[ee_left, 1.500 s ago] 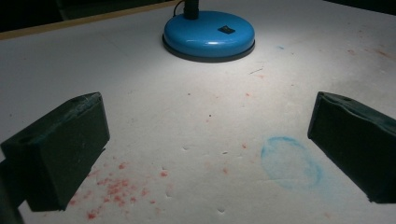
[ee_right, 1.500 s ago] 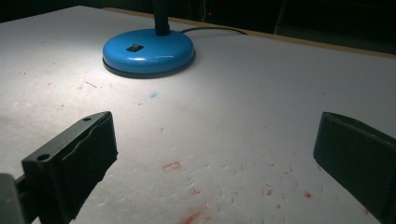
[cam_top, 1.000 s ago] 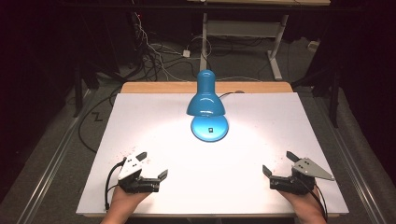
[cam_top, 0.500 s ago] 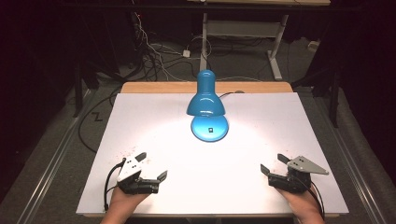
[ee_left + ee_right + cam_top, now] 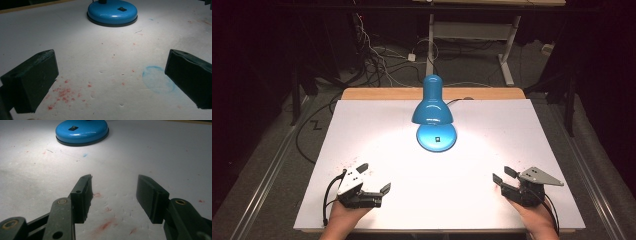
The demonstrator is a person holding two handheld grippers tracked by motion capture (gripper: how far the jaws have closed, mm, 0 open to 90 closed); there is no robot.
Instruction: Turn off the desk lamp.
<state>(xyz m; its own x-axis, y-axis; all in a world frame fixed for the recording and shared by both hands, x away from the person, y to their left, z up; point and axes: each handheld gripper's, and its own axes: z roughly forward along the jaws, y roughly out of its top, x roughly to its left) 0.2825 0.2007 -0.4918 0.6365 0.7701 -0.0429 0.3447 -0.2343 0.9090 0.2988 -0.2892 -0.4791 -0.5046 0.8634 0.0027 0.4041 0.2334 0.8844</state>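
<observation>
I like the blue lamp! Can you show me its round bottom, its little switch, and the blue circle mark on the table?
lamp base (image 5: 437, 138), high view, top surface.
switch (image 5: 122, 9), left gripper view, its middle.
blue circle mark (image 5: 157, 82), left gripper view, its centre.

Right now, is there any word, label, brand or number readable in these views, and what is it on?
None can be read.
The blue desk lamp has a small dark square, a switch or label, on its base; no characters resolve on it.
The white table cover has only red specks and a faint blue ring, no writing.
</observation>
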